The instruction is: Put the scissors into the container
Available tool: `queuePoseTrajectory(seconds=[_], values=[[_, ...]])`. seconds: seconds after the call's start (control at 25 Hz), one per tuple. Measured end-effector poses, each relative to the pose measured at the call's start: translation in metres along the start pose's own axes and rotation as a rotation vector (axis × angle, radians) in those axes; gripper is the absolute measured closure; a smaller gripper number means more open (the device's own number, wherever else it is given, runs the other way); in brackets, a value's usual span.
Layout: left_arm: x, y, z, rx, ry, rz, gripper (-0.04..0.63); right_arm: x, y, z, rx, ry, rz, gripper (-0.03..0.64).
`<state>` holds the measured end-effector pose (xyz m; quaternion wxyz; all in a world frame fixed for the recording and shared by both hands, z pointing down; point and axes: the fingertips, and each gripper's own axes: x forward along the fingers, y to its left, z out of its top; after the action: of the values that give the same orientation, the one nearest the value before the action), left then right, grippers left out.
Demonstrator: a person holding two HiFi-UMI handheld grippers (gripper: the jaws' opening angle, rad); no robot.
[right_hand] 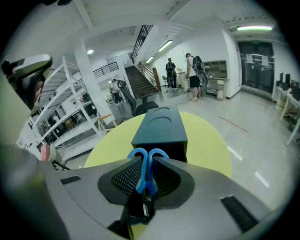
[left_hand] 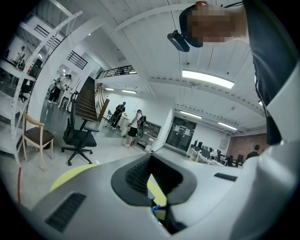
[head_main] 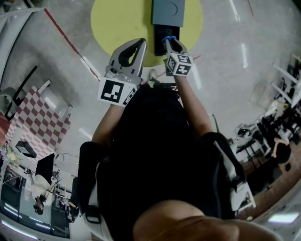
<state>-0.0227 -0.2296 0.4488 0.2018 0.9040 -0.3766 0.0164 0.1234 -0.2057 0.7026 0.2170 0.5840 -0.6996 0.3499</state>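
A dark box-shaped container point(head_main: 167, 13) lies on a round yellow table point(head_main: 108, 23), its open end point(head_main: 163, 35) facing me. My right gripper point(head_main: 173, 45) is shut on blue-handled scissors point(head_main: 169, 38) just in front of that opening. In the right gripper view the blue handle loops point(right_hand: 147, 161) stick out past the jaws of the right gripper point(right_hand: 147, 177), close to the container point(right_hand: 159, 124). My left gripper point(head_main: 139, 44) hovers to the left of it over the table's near edge, shut with nothing held. In the left gripper view the left gripper point(left_hand: 151, 161) has its jaws closed together.
A red floor line point(head_main: 70, 44) runs past the table on the left, and a checkered mat point(head_main: 40, 120) lies further left. An office chair point(left_hand: 79, 133) and a wooden chair point(left_hand: 35, 136) stand beyond the table. White shelving point(right_hand: 65, 117) and stairs point(right_hand: 140, 84) are farther off.
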Motion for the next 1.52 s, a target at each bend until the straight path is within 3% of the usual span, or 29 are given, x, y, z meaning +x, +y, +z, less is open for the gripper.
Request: queuePoseTrajectory(seconds=[0.92,1.52], values=[[0.003,0.003,0.001,-0.017,-0.006,0.015,0.600,0.065,-0.023,-0.013,0.010,0.251,-0.096,0.541],[-0.002,0.013,-0.003,-0.014,0.016,0.028,0.600,0.081,-0.029,-0.020,-0.019,0.329,-0.135,0.541]])
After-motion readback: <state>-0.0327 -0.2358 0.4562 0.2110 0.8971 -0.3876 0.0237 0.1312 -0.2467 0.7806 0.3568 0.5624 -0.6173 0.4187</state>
